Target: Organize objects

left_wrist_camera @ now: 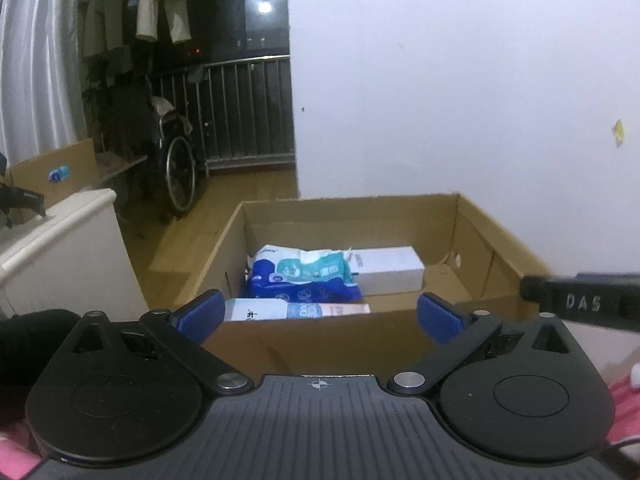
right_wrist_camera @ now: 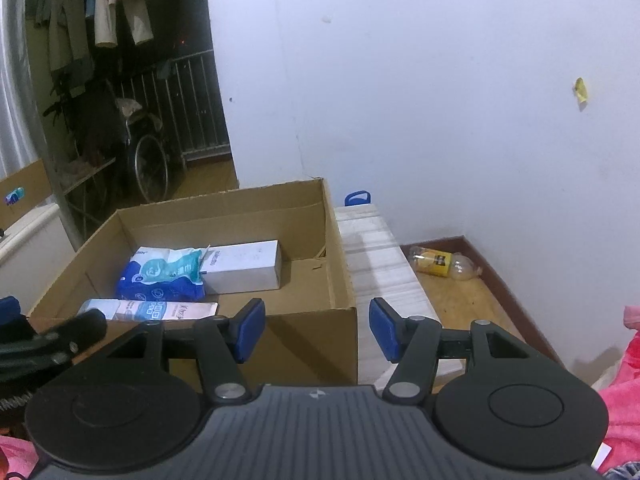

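- The left gripper [left_wrist_camera: 320, 314] stands with its blue pads [left_wrist_camera: 202, 314] spread as wide as they go, and nothing is between them.
- Just past those fingertips sits an open cardboard box [left_wrist_camera: 472, 236]; its near wall fills the gap between the two pads.
- Inside the box, straight ahead of the left fingers, lies a blue and teal soft pack [left_wrist_camera: 304, 276]. A white carton [left_wrist_camera: 390, 270] lies beside it, toward the right finger.
- Nearest the fingers, against the near wall, a long flat pink and blue box [left_wrist_camera: 298, 310] lies on its side, closer to the left pad.
- The right gripper [right_wrist_camera: 318, 330] has its pads [right_wrist_camera: 250, 328] part way apart, and they are empty too.
- Its left finger is in front of the cardboard box's near right corner; its right finger is in front of a pale wrapped block [right_wrist_camera: 380, 264] that stands touching the box's right wall.
- Beyond the right finger, well off on the wooden floor by the wall, a plastic bottle [right_wrist_camera: 442, 266] with a yellow label lies on its side.
- At the far edge of the pale block, past both right fingers, a small blue handle [right_wrist_camera: 358, 198] sticks up.
- Pink cloth [right_wrist_camera: 628, 396] shows at the lower corners, behind the right fingers.
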`<state>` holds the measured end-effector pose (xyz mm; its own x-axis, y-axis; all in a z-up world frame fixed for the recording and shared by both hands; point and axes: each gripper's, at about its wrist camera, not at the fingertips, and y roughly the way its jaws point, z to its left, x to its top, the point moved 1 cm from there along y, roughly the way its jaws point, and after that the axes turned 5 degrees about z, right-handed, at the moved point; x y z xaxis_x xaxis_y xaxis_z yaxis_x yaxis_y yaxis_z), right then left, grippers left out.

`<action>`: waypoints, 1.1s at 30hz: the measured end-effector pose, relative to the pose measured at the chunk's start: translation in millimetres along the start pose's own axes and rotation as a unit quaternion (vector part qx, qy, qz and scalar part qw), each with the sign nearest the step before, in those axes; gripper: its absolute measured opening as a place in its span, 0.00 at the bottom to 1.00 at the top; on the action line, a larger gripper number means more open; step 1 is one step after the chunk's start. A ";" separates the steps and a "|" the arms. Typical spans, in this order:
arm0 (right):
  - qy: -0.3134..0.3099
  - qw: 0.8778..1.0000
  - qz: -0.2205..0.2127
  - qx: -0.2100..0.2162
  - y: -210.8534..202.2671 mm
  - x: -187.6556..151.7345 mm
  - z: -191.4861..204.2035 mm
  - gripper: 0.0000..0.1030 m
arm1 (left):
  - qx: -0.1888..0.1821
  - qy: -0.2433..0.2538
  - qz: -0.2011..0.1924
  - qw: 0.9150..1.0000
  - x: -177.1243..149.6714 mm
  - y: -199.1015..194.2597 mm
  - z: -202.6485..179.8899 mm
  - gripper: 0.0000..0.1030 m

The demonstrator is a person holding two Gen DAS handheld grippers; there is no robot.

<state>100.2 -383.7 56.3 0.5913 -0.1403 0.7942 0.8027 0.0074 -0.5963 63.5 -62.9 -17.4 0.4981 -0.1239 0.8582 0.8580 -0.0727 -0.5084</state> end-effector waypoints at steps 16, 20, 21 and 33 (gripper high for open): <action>-0.024 0.999 -0.018 -0.016 -12.3 -3.1 7.7 0.67 | -0.003 -0.030 0.019 0.999 -8.1 1.0 11.1 1.00; -0.026 0.999 -0.021 -0.019 -13.4 -3.9 7.9 0.70 | 0.002 -0.020 0.009 1.000 -8.4 -2.1 6.9 1.00; -0.027 0.999 -0.021 -0.020 -13.4 -4.0 8.4 0.70 | 0.004 -0.015 0.008 1.000 -8.2 -2.2 5.5 1.00; -0.033 0.999 -0.022 -0.021 -13.1 -4.4 9.2 0.70 | 0.020 0.030 -0.004 0.999 -7.4 -4.6 -9.9 1.00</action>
<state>87.8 -374.1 61.7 0.5608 -0.0745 0.8246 0.8247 -0.0384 -0.5643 54.7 -71.4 -22.1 0.4845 -0.1828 0.8555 0.8665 -0.0344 -0.4980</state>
